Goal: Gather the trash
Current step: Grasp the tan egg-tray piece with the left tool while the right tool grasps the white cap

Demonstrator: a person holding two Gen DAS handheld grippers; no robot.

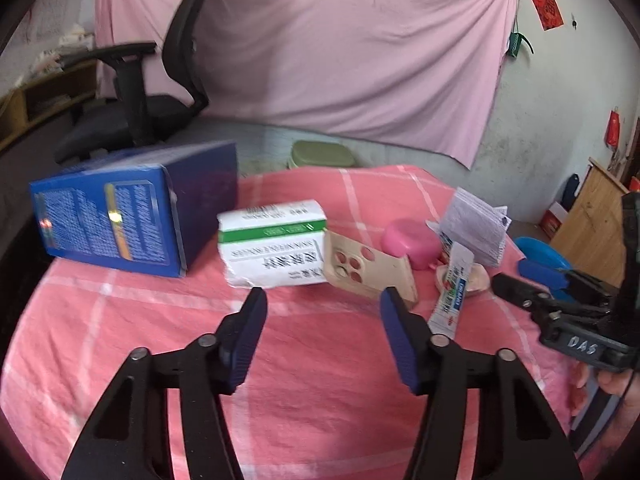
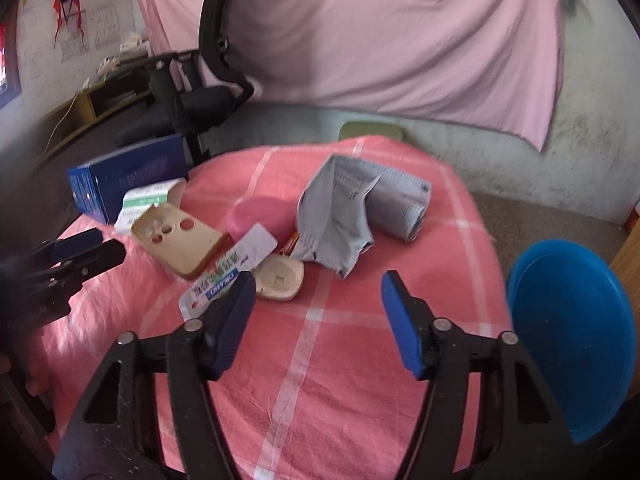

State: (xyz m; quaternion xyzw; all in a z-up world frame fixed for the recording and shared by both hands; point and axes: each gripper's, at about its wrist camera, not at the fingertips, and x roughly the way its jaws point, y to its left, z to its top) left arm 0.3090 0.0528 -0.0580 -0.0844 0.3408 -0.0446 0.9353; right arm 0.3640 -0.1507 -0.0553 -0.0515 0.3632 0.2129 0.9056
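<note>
Trash lies on a table with a pink checked cloth (image 1: 312, 352): a blue box (image 1: 120, 216), a white and green box (image 1: 272, 240), a beige phone case (image 1: 372, 268), a sachet (image 1: 452, 292), a pink lid (image 1: 412, 240), a small beige case (image 2: 280, 278) and a grey face mask (image 2: 344, 216). My left gripper (image 1: 323, 300) is open and empty, just short of the white box and phone case. My right gripper (image 2: 318, 284) is open and empty, its left finger near the sachet (image 2: 224, 276). A blue basin (image 2: 572, 332) sits right of the table.
A black office chair (image 1: 132, 112) stands behind the table at the left. A pink sheet (image 1: 340, 48) hangs on the back wall. A green container (image 1: 320, 154) sits beyond the far edge. A wooden cabinet (image 1: 592, 216) stands at the right.
</note>
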